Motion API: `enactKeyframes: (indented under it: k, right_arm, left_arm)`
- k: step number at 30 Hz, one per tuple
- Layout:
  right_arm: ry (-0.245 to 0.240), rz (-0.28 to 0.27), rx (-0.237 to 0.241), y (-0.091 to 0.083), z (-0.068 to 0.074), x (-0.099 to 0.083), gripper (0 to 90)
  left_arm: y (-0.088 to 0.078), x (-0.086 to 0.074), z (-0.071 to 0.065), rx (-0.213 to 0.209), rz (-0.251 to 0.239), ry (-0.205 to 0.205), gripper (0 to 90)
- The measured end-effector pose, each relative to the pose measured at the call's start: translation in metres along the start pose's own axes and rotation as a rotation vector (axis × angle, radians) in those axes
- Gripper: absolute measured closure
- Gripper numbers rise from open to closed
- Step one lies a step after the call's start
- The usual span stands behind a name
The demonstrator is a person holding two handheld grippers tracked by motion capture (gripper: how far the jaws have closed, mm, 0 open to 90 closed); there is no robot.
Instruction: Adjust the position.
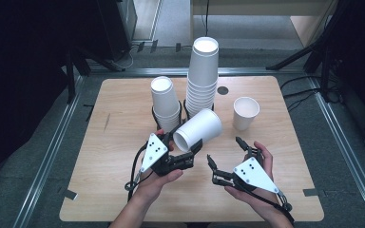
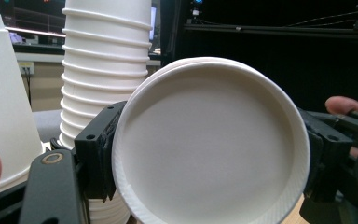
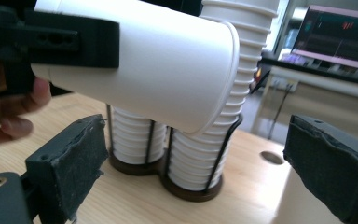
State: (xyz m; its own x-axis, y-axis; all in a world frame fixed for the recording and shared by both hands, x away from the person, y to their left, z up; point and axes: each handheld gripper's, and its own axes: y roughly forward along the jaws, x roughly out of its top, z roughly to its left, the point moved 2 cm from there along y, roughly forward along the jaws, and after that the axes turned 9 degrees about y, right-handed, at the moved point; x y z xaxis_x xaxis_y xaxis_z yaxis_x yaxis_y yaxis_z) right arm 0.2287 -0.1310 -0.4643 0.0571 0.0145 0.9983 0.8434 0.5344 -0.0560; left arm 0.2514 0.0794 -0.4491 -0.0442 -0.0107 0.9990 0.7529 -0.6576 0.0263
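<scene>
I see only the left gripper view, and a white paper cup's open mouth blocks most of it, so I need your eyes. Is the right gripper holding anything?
Observer: No. The right gripper is open and empty, apart from the white paper cup that the left gripper clamps at the rim.
Operator: Is that cup off the table?
Observer: Yes. It lies sideways in the air above the wooden table, base pointing toward the tall stack of white paper cups.
Operator: Any loose cup around?
Observer: One single white paper cup stands upright, mouth up, to the right of the stacks.
</scene>
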Motion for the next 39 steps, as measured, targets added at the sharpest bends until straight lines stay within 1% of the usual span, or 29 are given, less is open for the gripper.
enactKeyframes:
  k: [1, 5, 7, 8, 10, 12, 13, 14, 15, 20, 25, 28, 32, 36, 39]
  right_arm:
    - [0.031, 0.002, 0.007, 0.0, 0.0, 0.0, 6.1]
    - [0.182, 0.01, 0.038, 0.0, 0.001, 0.002, 6.3]
    - [0.237, 0.009, 0.046, 0.0, 0.003, 0.003, 6.3]
    - [0.273, 0.015, 0.051, -0.001, 0.003, 0.003, 6.3]
    - [0.341, 0.004, 0.062, -0.001, 0.004, 0.005, 6.2]
    - [0.409, 0.005, 0.077, -0.002, 0.003, 0.007, 3.0]
    - [0.433, 0.006, 0.078, -0.002, 0.003, 0.008, 1.4]
    - [0.466, 0.011, 0.088, -0.003, 0.003, 0.009, 0.0]
    - [0.504, 0.016, 0.095, -0.003, 0.003, 0.009, 0.0]
    - [0.717, 0.022, 0.123, -0.003, 0.001, 0.012, 0.0]
    - [0.951, 0.019, 0.143, -0.001, -0.003, 0.018, 0.0]
    - [1.047, 0.022, 0.147, 0.001, -0.001, 0.019, 0.0]
    - [1.168, 0.03, 0.131, 0.004, 0.003, 0.02, 0.0]
    - [1.273, 0.029, 0.12, 0.007, 0.007, 0.021, 0.0]
    - [1.348, 0.027, 0.119, 0.009, 0.009, 0.022, 0.0]
  left_arm:
    - [0.0, 0.0, 0.0, 0.0, -0.007, 0.001, 22.8]
    - [-0.001, 0.0, -0.001, -0.006, -0.019, 0.004, 22.8]
    - [-0.001, 0.0, -0.001, -0.008, -0.019, 0.003, 22.8]
    - [-0.001, -0.001, -0.001, -0.01, -0.021, 0.0, 22.8]
    - [-0.001, -0.001, 0.0, -0.008, -0.025, -0.005, 22.8]
    - [-0.002, -0.002, 0.001, -0.009, -0.029, -0.004, 22.8]
    - [-0.002, -0.002, 0.001, -0.009, -0.031, -0.004, 22.8]
    - [-0.002, -0.003, 0.001, -0.011, -0.031, -0.005, 22.8]
    - [-0.002, -0.003, 0.001, -0.015, -0.033, -0.009, 22.8]
    - [-0.001, -0.004, -0.001, -0.021, -0.038, -0.012, 22.9]
    - [-0.002, -0.004, -0.002, -0.013, -0.046, -0.01, 23.1]
    - [-0.003, -0.004, -0.002, -0.015, -0.045, -0.018, 23.5]
    - [-0.003, -0.004, -0.004, -0.022, -0.053, -0.019, 24.0]
    - [-0.003, -0.005, -0.007, -0.027, -0.056, 0.015, 24.6]
    - [-0.002, -0.005, -0.009, -0.027, -0.053, 0.022, 24.6]
